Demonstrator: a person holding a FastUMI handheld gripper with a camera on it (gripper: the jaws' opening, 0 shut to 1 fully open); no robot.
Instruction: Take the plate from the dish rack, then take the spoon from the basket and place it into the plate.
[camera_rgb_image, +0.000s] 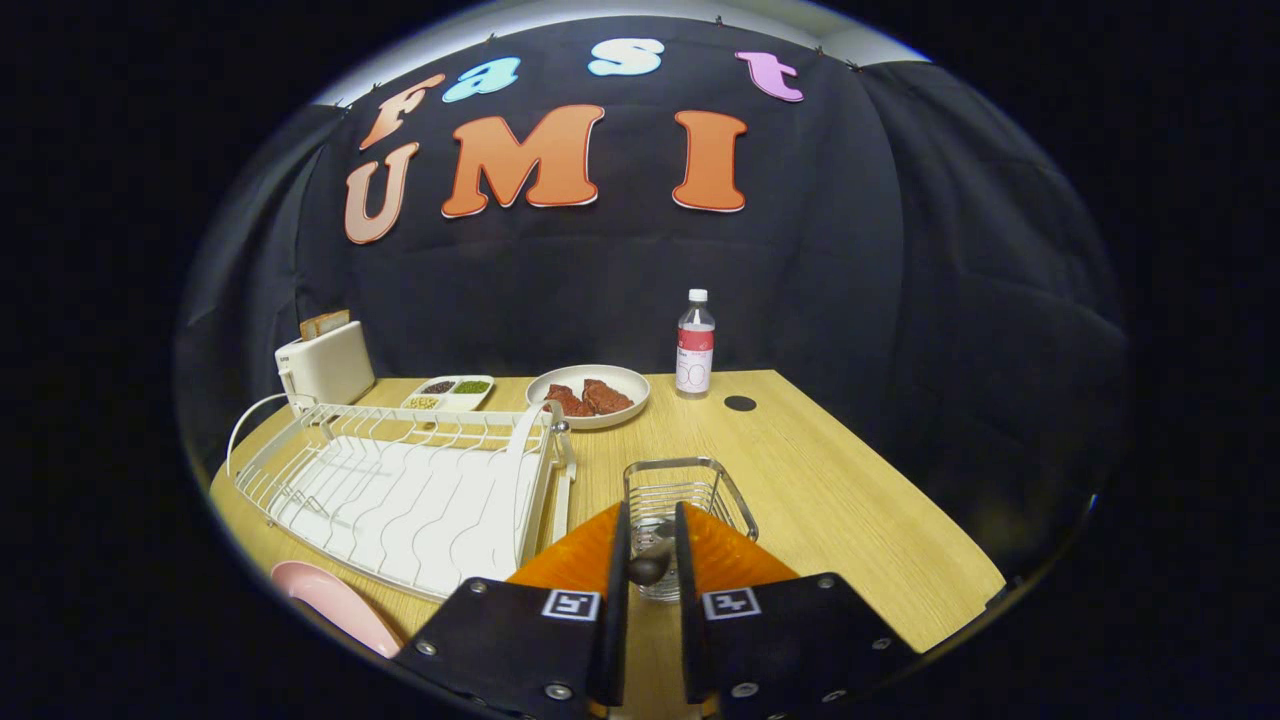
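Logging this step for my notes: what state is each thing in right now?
Dish rack: no dishes in it.
Pink plate: flat on the table beside the rack.
Wire basket: upright, just beyond the fingers.
Spoon: gripped between the fingers.
Gripper: shut on the spoon.
Bottle: upright, capped.
White plate: holds meat.

- One gripper (650, 535), its two orange fingers (580, 555) closed around one dark spoon (648, 568).
- One wire basket (690, 495) just beyond the fingers.
- One white dish rack (400, 490).
- One pink plate (335, 600) on the wooden table (850, 500).
- One white bowl (588, 395) holding two reddish-brown pieces (590, 398).
- One divided tray (450, 392) with three filled compartments visible.
- One bottle (695, 345).
- One toaster (325, 365).
- One black disc (740, 403).
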